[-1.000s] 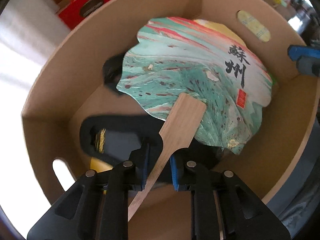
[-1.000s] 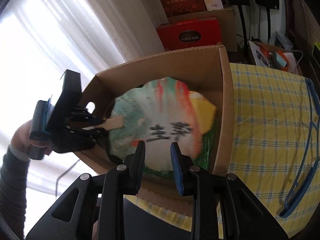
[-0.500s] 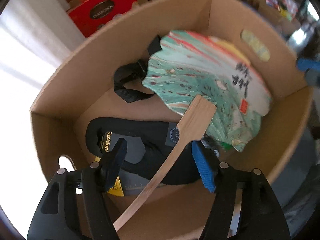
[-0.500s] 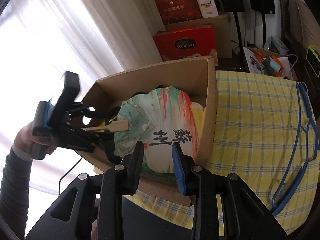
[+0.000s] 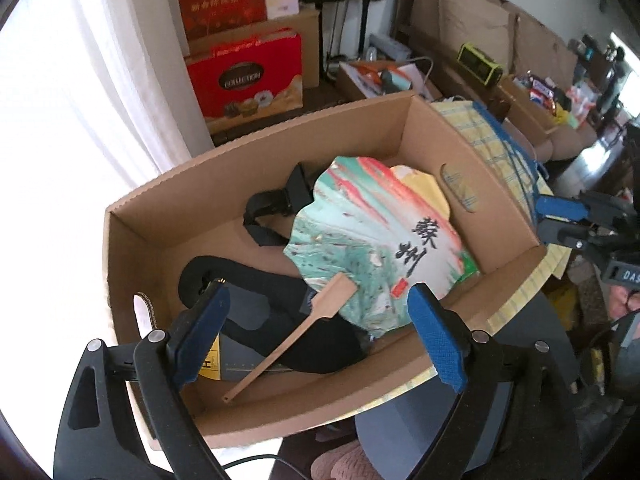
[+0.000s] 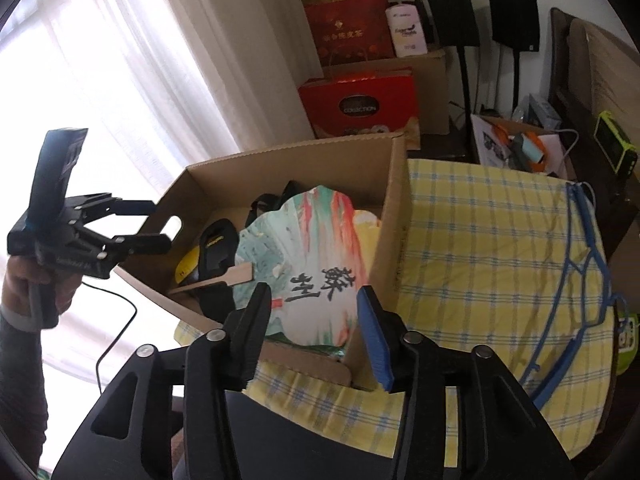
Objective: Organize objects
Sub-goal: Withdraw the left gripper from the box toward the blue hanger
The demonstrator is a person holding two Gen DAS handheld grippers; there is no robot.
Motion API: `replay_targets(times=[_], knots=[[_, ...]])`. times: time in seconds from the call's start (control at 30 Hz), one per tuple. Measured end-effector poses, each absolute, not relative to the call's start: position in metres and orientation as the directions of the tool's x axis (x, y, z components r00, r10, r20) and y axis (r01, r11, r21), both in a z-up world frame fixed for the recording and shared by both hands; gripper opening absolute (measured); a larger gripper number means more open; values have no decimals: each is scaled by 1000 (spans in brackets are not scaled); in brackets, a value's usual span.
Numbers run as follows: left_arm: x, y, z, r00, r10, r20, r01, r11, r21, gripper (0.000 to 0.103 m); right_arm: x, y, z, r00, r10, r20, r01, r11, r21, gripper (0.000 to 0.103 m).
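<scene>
Left wrist view: the left gripper (image 5: 320, 332) hangs above the box (image 5: 256, 168), its fingers (image 5: 434, 340) released and just spread wide, nothing between them. The fan (image 5: 372, 248) lies inside the box, blade toward 1 o'clock, handle (image 5: 296, 332) pointing to 7 o'clock, free of the fingers. It rests on a black bag (image 5: 280, 312). The right gripper (image 5: 576, 220) shows at 3 o'clock, outside the box wall.

Right wrist view: the right gripper (image 6: 312, 332) has just been opening; its fingers (image 6: 374, 336) are released and hold nothing. The fan (image 6: 304, 264) lies in the box (image 6: 396, 216) at 12 o'clock. The left gripper (image 6: 148, 224), fingers apart, is at 9 o'clock. A blue hanger (image 6: 584, 280) lies on the checked counter (image 6: 488, 240) at 3 o'clock.
</scene>
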State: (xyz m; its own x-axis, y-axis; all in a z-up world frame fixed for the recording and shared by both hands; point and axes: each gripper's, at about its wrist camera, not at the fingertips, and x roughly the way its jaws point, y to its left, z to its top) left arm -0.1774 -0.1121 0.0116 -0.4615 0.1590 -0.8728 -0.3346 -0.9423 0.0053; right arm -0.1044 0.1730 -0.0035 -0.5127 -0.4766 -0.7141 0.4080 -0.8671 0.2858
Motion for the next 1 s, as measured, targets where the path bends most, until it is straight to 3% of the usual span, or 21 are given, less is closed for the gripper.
replay_targets(times=[0.07,0.13,0.4,0.6,1.0], knots=[[-164,-108,18,-528,154,-835,-302,-953,16,91,-102,178,-3,-513,-475,-715,401,-869,290,60],[-157,-105,14,-578,159,-800,-265,-964,0,101,-99,184,-4,-519,-467,-716,395,-874,284,62],[-135,-95,17,-622,252,-742,-232,-964,-132,101,-87,207,-1,-568,-400,-719,350,-909,229,79],[-118,-84,27,-651,274,-708,-230,-960,-159,103,-83,221,0,-597,-352,-721,312,-930,196,88],[-92,-22,26,-682,264,-682,-288,-954,-82,103,-73,259,-2,-644,-251,-723,219,-966,141,91]])
